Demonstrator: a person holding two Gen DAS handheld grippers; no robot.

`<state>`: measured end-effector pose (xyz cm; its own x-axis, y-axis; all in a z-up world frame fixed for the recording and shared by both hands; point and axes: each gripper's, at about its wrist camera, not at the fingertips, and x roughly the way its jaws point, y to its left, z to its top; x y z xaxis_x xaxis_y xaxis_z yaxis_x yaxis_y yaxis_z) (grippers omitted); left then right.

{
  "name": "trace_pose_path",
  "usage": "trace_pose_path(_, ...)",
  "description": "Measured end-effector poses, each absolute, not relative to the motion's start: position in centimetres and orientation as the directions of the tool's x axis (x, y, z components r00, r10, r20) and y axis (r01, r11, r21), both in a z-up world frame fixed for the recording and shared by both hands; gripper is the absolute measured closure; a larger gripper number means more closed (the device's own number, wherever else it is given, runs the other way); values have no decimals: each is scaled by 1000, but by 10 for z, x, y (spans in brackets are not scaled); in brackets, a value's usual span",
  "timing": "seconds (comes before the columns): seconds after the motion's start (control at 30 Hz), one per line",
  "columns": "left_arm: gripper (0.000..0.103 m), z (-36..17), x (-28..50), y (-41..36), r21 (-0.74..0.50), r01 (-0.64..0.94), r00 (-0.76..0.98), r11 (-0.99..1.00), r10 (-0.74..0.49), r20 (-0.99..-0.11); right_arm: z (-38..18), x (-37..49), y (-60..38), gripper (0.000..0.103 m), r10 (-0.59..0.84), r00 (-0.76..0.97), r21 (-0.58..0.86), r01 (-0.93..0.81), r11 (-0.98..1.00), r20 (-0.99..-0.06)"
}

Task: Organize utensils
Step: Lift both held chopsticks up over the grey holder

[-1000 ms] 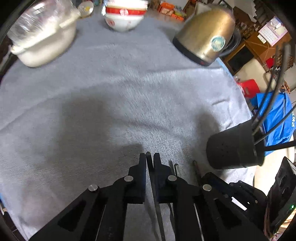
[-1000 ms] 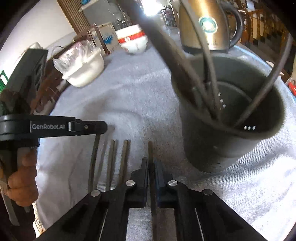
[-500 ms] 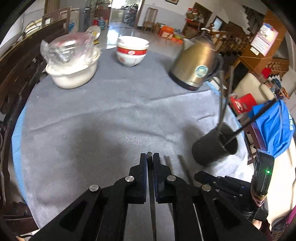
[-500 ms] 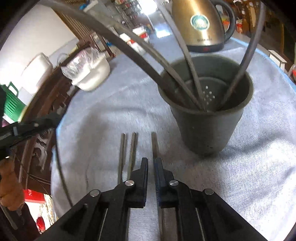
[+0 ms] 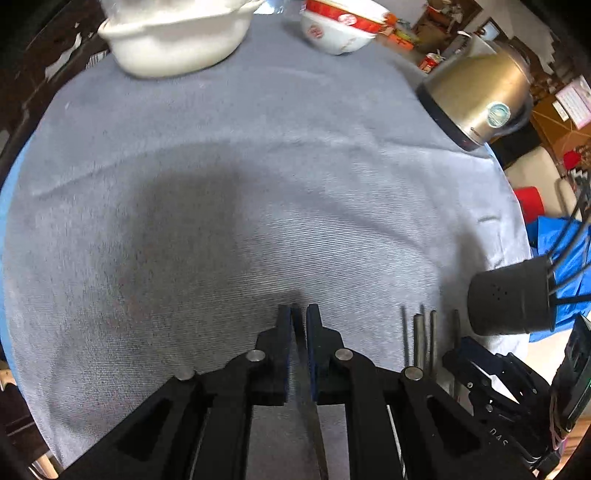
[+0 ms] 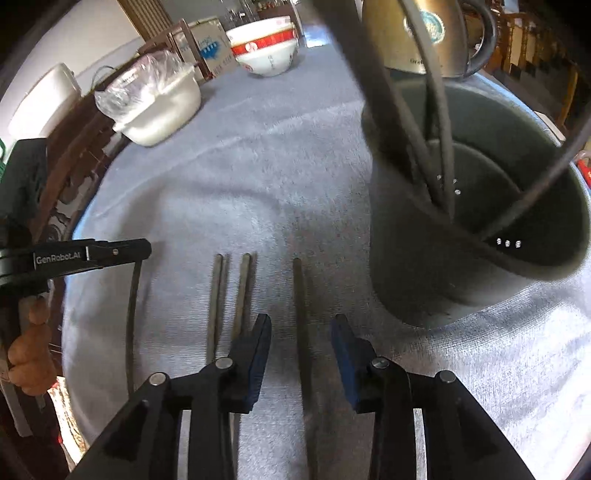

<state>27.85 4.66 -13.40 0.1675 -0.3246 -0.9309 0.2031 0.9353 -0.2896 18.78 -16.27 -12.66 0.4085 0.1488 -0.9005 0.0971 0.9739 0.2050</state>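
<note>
The left gripper is clenched on a single chopstick, which runs between its pads and back toward the camera; seen from the right wrist, that gripper hangs at the left with the chopstick drooping below it. The right gripper stands released, jaws wide, with one loose chopstick lying on the cloth between its fingers, touched by neither pad. Just left of it lie two more chopsticks, side by side and roughly parallel, the nearer one passing under the left finger. In the left wrist view these loose sticks show as a small row just right of the left gripper, with the right gripper at their near ends. The holder, a dark perforated cup, stands upright just right of the right gripper and holds several chopsticks that lean against its rim. From the left wrist the holder sits near the cloth's right edge. A wide bare stretch of cloth lies ahead of both grippers; along the far side stand a white pot, a bowl and a kettle, all well apart from the sticks.
</note>
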Motion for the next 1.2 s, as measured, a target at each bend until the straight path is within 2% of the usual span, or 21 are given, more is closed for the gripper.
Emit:
trace_pose_path(0.1, 89, -134, 280, 58, -288, 187, 174, 939, -320, -931, -127, 194, -153, 71, 94, 404, 140, 84, 987, -910)
trace_pose_path(0.17, 79, -133, 279, 64, -283, 173, 179, 943, -313, -933, -128, 196, -149, 77, 60, 406, 99, 74, 992, -912)
trace_pose_path(0.27, 79, -135, 274, 59, -254, 185, 160, 949, -284, -945, -129, 197, -152, 87, 45, 414, 83, 75, 994, -909)
trace_pose_path(0.37, 79, -138, 271, 57, -250, 166, 158, 954, -276, -948, -129, 199, -155, 94, 47, 422, 88, 78, 993, -906)
trace_pose_path(0.47, 80, -138, 267, 46, -197, 189, 192, 962, -233, -953, -129, 198, -160, 96, 86, 430, 132, 80, 988, -899)
trace_pose_path(0.5, 91, -137, 266, 42, -192, 193, 196, 962, -229, -953, -128, 196, -162, 97, 102, 433, 151, 79, 985, -896)
trace_pose_path(0.63, 94, -130, 258, 43, -209, 183, 213, 961, -246, -946, -120, 186, -171, 97, 179, 477, 241, 73, 968, -860)
trace_pose_path(0.73, 95, -108, 242, 43, -209, 193, 261, 959, -255, -931, -105, 171, -179, 97, 209, 530, 283, 60, 957, -822)
trace_pose_path(0.87, 97, -53, 216, 40, -207, 232, 373, 950, -284, -883, -78, 147, -190, 97, 257, 618, 348, 28, 937, -743)
trace_pose_path(1.2, 97, 63, 151, 29, -223, 325, 575, 919, -380, -725, -6, 80, -229, 97, 292, 839, 475, -46, 879, -459)
